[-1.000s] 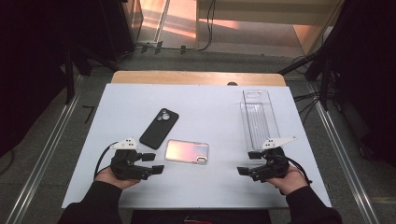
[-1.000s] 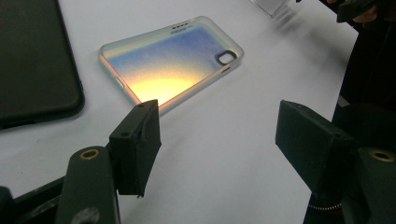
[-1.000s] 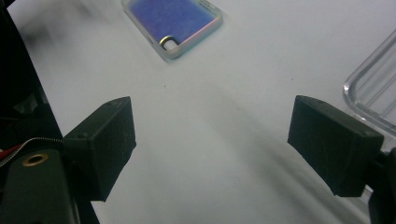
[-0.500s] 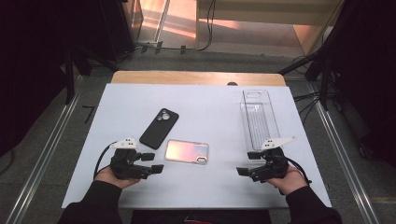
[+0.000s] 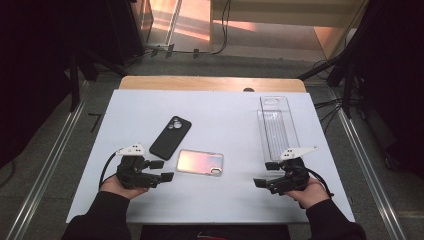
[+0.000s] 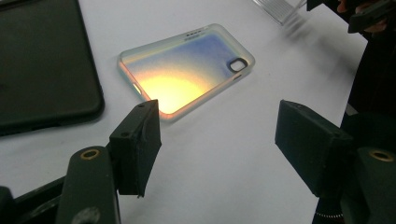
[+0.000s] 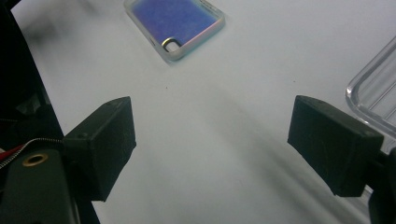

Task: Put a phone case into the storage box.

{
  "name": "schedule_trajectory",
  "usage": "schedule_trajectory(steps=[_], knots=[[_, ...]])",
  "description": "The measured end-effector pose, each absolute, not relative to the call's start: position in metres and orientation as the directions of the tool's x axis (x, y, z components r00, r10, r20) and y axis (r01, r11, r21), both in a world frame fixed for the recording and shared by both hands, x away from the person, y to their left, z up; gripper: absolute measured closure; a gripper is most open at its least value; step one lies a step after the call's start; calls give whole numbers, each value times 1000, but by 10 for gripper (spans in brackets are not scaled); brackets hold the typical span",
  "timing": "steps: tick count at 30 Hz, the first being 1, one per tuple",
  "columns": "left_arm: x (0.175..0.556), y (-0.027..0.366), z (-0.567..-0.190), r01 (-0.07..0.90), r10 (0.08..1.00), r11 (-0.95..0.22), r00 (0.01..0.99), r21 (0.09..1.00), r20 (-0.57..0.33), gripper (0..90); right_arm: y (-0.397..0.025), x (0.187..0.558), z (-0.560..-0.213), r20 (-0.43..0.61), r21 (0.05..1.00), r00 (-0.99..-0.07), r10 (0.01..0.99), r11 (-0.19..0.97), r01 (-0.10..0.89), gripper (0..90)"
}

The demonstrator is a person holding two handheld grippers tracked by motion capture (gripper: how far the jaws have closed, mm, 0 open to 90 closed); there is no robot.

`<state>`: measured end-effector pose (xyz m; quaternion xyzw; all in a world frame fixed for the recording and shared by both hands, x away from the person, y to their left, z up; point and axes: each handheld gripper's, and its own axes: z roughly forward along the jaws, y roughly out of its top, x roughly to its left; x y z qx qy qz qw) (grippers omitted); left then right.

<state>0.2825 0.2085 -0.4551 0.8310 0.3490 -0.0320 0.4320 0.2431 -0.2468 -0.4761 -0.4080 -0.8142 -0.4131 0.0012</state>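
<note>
Jaws are spread on both the left gripper [image 5: 165, 170] and right gripper [image 5: 264, 174]; nothing is held. Between them, the iridescent case [image 5: 200, 162] is seen, nearer the left one.

The white counter [image 5: 225, 115] is evenly, brightly lit, seemingly from overhead; its surroundings fall dark, with warm orange light on the far floor. The iridescent phone case [image 6: 184, 70] glares yellow. Close-up jaws look soft, edges slightly blurred.
</note>
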Motion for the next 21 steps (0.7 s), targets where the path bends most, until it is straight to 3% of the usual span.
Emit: schedule_trajectory(steps=[21], knots=[[317, 194, -441, 633, 557, -363, 736, 684, -385, 312, -247, 243, -476, 338, 671, -665, 666, 324, 666, 134]])
